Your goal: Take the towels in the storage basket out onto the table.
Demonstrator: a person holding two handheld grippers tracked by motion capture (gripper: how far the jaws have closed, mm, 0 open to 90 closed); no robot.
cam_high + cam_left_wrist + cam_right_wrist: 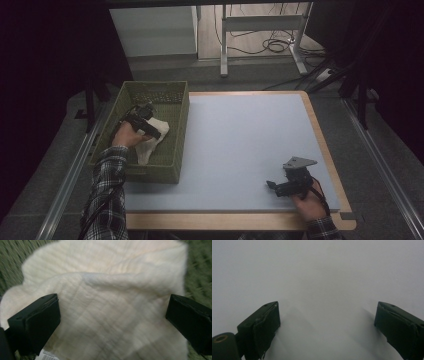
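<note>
Cloth (152, 135), white and crumpled, lies inside the green basket (177, 107) at the left of the table in the high view. The left gripper (150, 127) is down in that basket, its jaws reaching onto the upper part of the cloth, with more of the fabric trailing off toward the person's side of the jaws. The person's left hand (127, 136) wraps the gripper's body just behind the jaws, a plaid sleeve (107, 185) running back from it. Well apart, over the pale blue mat (240, 145), the right gripper (272, 186) rests low near the table's near edge, its jaws pointing toward the basket side, with bare mat ahead of them. The right hand (310, 202) holds it from behind.

In the left gripper view, the cloth (112, 302) spreads across the whole space between and beyond the two jaws. The left gripper (112, 315) has its jaws spread wide, one at each side of the fabric, with a raised fold running across just ahead of them. The jaws are released, not pinching the cloth. A small printed label (47, 355) peeks out under the left-hand jaw. Green basket weave (197, 272) shows past the fabric's edges.

In the right gripper view, the right gripper (327, 317) also stands with its jaws spread wide and nothing between them. Plain mat (319, 272) lies beneath and ahead of them.
</note>
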